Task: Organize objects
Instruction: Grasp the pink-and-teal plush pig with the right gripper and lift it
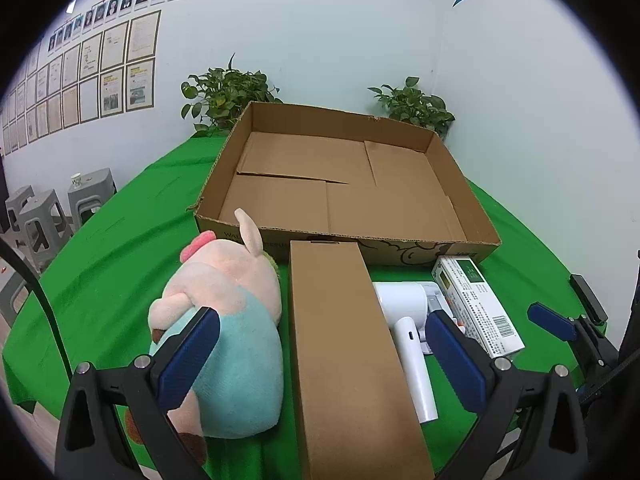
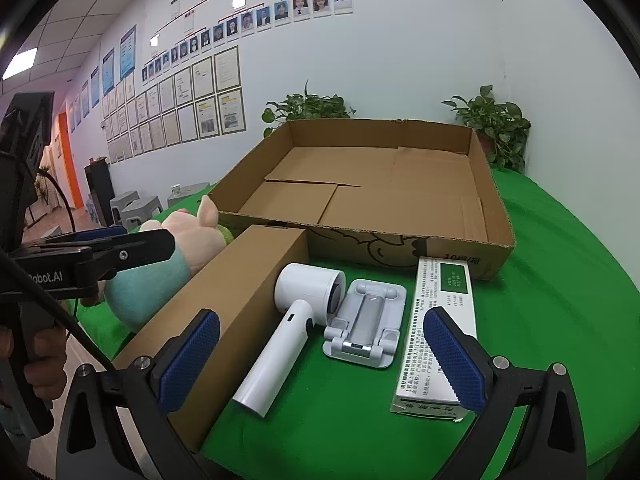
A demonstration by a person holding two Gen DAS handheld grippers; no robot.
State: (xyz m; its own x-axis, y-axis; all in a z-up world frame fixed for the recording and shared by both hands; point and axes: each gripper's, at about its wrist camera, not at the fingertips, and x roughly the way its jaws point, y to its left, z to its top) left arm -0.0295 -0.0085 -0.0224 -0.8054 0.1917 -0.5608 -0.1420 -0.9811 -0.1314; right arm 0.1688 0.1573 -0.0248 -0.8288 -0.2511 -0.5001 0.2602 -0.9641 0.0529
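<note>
Both claws hover over the near edge of the green counter [image 2: 560, 280], each spread wide and holding nothing. The large cardboard tray [image 1: 472, 216] lies open toward the far side with nothing in it, so no item has yet been put away. Five things lie in a row in front of it: a plush pig [image 1: 224, 320] at the left, a long brown box [image 1: 344, 344], a white hair dryer [image 2: 296, 320], a grey folding stand [image 2: 364, 324] and a white carton with a green label [image 2: 440, 320] at the right.

The left claw [image 1: 322, 356] straddles the plush pig and the brown box; the right claw [image 2: 320, 356] frames the hair dryer and the stand. The step in hand appears to be choosing and approaching a first item. The brown box touches the tray's front wall and lies just beside the hair dryer, so a grip across its narrow width needs one finger slipped between the two. The plush pig, being soft, probably tolerates a loose pinch. Any item must be lifted over the tray wall before release.
</note>
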